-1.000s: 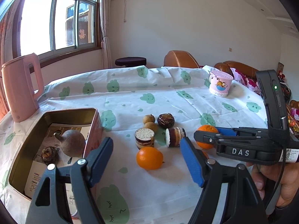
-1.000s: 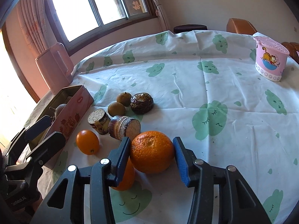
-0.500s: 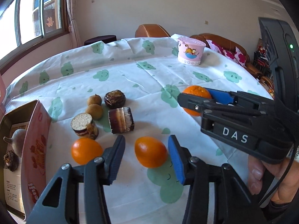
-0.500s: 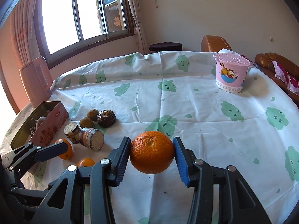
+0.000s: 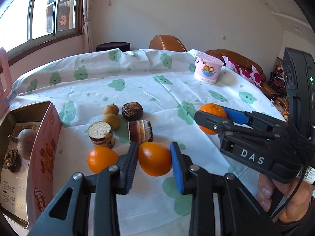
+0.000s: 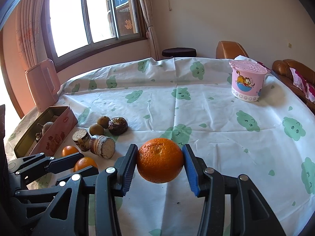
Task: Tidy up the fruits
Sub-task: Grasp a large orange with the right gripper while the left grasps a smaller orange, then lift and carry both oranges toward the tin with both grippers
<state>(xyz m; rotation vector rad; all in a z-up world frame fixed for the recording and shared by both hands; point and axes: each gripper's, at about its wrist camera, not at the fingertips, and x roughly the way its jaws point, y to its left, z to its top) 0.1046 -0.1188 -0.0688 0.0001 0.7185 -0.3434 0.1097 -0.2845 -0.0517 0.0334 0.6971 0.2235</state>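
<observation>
Low in the left wrist frame, the left gripper (image 5: 154,158) is closing, pads touching a smooth orange (image 5: 154,159) on the tablecloth (image 5: 137,90). The right gripper (image 6: 159,162) stays clamped on a rough orange (image 6: 159,162), centre frame.

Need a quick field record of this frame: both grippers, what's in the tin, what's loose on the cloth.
left gripper: jaws closing on a smooth orange fruit that sits on the cloth
right gripper: shut on a rough-skinned orange, held above the cloth
tin: open; holds a brown round fruit and a dark piece
loose on tablecloth: second smooth orange fruit, two small brown fruits, dark and cut pieces
</observation>
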